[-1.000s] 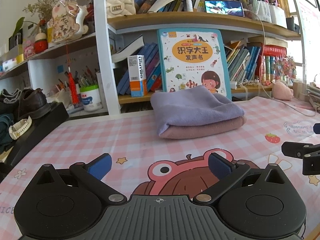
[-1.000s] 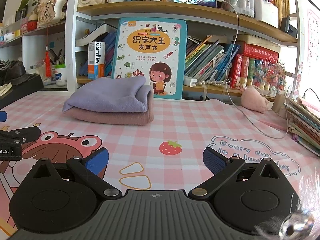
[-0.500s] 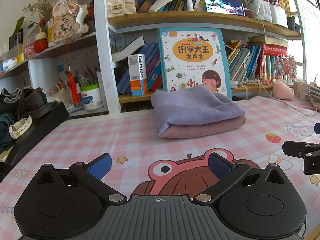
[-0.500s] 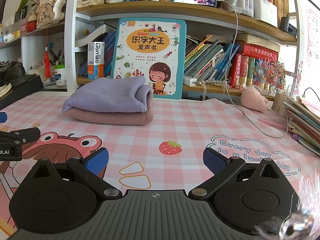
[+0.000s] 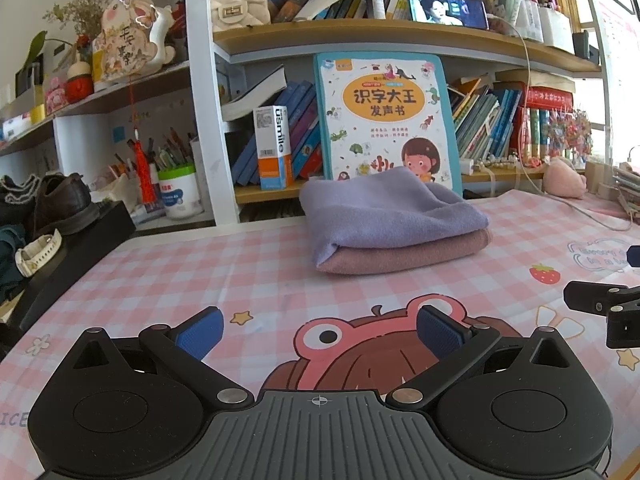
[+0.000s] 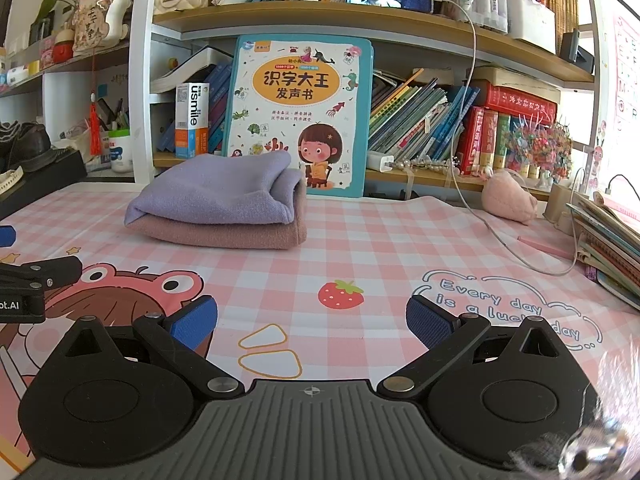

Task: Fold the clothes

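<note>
Two folded cloths lie stacked at the back of the pink checked table mat (image 5: 200, 276) (image 6: 380, 240). The purple cloth (image 5: 384, 212) (image 6: 216, 196) rests on the pink cloth (image 5: 404, 256) (image 6: 224, 234). My left gripper (image 5: 319, 330) hovers low over the mat's frog drawing, well short of the stack, open and holding nothing. My right gripper (image 6: 311, 322) hangs over the strawberry print, to the right of the stack and nearer the front, also open with nothing in it. Each gripper's tip shows at the edge of the other's view.
A bookshelf behind the mat holds a tall children's book (image 5: 384, 120) (image 6: 298, 116) leaning just behind the stack. A white charging cable (image 6: 500, 236) trails over the mat at right, near a pink plush (image 6: 508, 196) and stacked books (image 6: 608, 248). Shoes (image 5: 60, 204) sit on a black ledge at left.
Both views have drifted very slightly; the stack sits a touch further right in the left wrist view. Both grippers stay open and the cloths have not moved.
</note>
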The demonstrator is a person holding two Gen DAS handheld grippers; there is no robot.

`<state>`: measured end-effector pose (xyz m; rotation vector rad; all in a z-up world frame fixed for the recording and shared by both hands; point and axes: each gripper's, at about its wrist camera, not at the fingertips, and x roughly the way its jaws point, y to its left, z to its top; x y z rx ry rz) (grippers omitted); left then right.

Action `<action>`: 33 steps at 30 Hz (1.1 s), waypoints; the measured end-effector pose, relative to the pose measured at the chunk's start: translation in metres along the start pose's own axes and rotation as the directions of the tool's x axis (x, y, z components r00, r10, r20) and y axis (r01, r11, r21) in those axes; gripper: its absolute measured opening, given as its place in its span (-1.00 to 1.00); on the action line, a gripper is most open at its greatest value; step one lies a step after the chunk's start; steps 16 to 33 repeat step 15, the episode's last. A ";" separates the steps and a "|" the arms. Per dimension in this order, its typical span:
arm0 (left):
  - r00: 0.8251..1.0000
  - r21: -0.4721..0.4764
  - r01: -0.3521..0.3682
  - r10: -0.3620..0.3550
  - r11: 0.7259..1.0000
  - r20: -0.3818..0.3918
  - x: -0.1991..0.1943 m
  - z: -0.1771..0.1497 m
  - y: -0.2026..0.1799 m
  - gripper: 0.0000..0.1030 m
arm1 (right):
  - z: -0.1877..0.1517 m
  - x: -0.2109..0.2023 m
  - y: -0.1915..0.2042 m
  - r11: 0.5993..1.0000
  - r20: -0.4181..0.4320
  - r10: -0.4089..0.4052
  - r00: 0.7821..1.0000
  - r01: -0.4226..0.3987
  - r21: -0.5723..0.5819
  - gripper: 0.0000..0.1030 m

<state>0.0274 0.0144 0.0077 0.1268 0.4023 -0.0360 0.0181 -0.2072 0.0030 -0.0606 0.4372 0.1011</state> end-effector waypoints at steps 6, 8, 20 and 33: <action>1.000 -0.003 0.004 -0.004 1.000 0.001 0.000 0.000 0.000 1.00 | 0.000 0.000 0.000 1.000 -0.001 0.000 1.000 0.000 0.000 0.97; 1.000 -0.002 0.007 -0.007 1.000 0.001 0.000 0.000 0.000 1.00 | 0.000 0.000 0.000 1.000 -0.001 0.001 1.000 -0.001 0.000 0.97; 1.000 0.003 0.010 -0.010 1.000 -0.003 0.001 0.000 0.000 1.00 | 0.000 0.001 0.000 1.000 -0.005 0.002 1.000 -0.002 -0.001 0.97; 1.000 0.003 0.010 -0.010 1.000 -0.003 0.001 0.000 0.000 1.00 | 0.000 0.001 0.000 1.000 -0.005 0.002 1.000 -0.002 -0.001 0.97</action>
